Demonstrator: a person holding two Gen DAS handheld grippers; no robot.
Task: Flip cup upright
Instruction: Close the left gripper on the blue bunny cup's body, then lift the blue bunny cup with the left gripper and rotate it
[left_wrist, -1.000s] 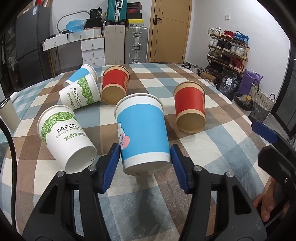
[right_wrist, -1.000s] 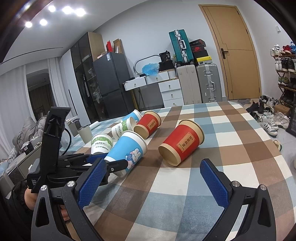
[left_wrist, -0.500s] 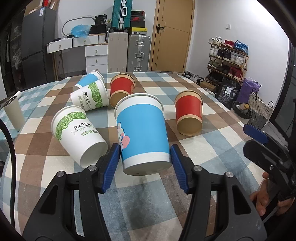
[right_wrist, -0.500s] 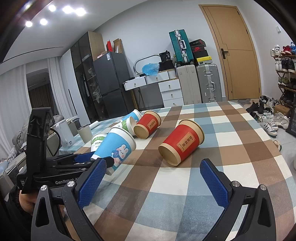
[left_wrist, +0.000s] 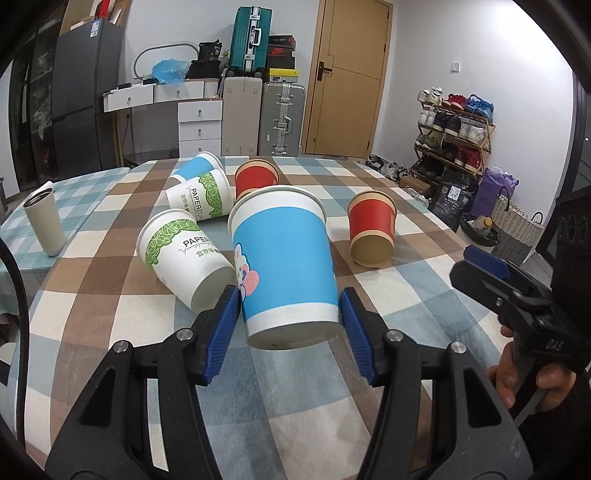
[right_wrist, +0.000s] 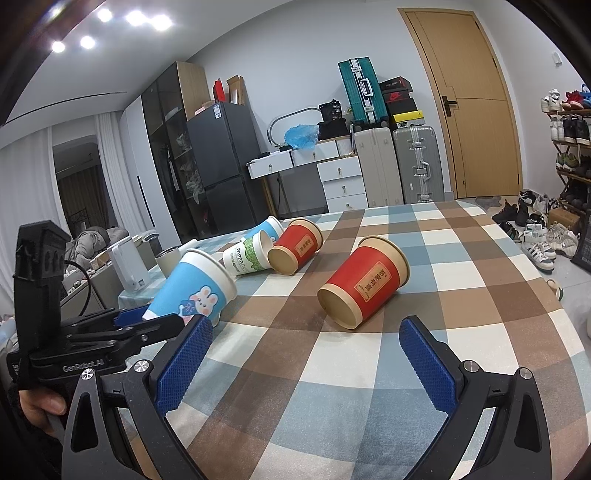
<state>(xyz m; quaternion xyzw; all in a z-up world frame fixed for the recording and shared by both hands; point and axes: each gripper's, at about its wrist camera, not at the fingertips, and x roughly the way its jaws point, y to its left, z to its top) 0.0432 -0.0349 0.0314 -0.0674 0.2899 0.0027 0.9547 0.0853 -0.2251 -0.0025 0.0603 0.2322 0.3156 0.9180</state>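
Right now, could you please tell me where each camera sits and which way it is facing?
Left wrist: sits on the left tongs, looking forward across the checked table toward the door; its blue pads grip the blue bunny cup; the right tongs and hand show at right.
Right wrist: sits on the right tongs, open and empty, looking across the table toward the fridge; the left tongs appear at left.
Shared: the blue bunny cup, the nearer red cup, suitcases and door.
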